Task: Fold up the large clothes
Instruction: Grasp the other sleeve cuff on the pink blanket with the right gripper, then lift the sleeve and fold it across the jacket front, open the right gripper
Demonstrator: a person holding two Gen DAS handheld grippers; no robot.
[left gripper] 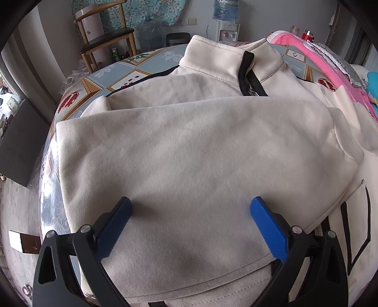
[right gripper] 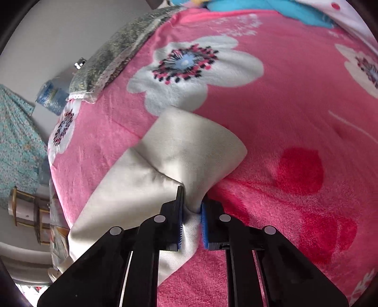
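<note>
Over pink blanket (right gripper: 295, 99): right gripper (right gripper: 191, 212) clamped on cream sleeve (right gripper: 184, 146), ready for fold; left gripper (left gripper: 191, 212) wide open, empty, above jacket (left gripper: 200, 151)

No legible text is found in either view. A blue label is seen on the water bottle (left gripper: 225, 8) at the top of the left wrist view, but its print is too blurred to be read. Black line markings are seen on the cream jacket (left gripper: 354, 236) at lower right; no letter is made out.

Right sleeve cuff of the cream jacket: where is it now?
In the right wrist view, the sleeve cuff lies on the pink flowered blanket, pinched in the right claw.
</note>
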